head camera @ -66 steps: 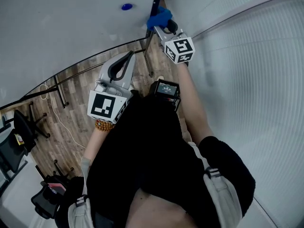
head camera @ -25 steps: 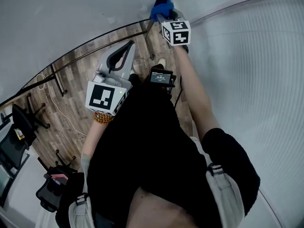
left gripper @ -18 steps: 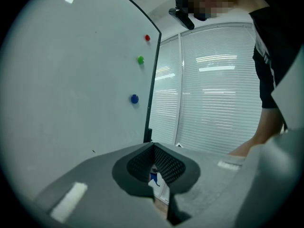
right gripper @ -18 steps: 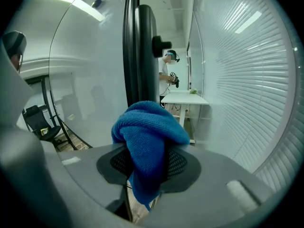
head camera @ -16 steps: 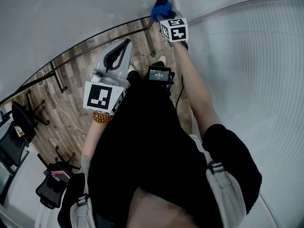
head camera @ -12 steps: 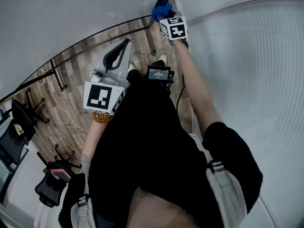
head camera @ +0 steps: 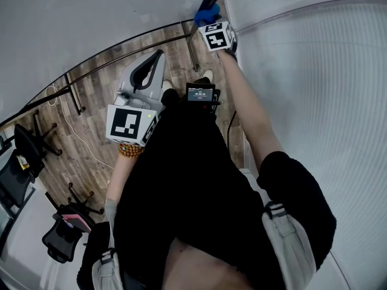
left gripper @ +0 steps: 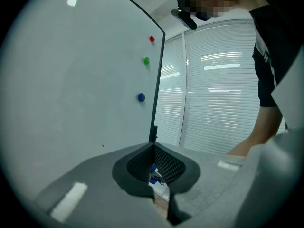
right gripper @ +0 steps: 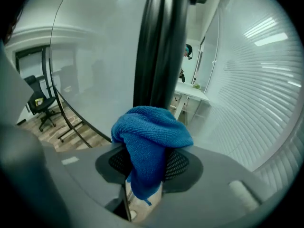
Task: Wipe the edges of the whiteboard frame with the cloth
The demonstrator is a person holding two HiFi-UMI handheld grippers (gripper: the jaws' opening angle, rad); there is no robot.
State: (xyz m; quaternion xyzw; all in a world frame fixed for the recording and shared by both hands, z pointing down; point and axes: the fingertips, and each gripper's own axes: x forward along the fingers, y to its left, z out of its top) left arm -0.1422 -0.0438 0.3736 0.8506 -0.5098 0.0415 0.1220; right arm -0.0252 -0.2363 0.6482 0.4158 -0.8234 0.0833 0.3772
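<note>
One cloth point(right gripper: 151, 132) in right tongs point(right gripper: 146, 163) meets frame edge point(right gripper: 159, 42); left tongs point(left gripper: 154, 172) closed.

Lighting: bright, even indoor light, its source showing as reflected strips. Glare: one white streak high on the glossy white whiteboard point(left gripper: 71, 80) in the left gripper view and another at its top in the right gripper view. Pale bars lie on the white slatted blinds point(left gripper: 223, 80) right of the whiteboard. Shadows: faint and soft-edged, with the whiteboard's black metal frame edge point(right gripper: 159, 42) reading as the darkest tone. Distortion: strong fisheye in all three views. The whiteboard's border bows into an arc, and both gripper views end in black corners. Focus: the blue terry cloth point(right gripper: 149, 137) by the frame edge is crisp, the nearest foreground soft.
</note>
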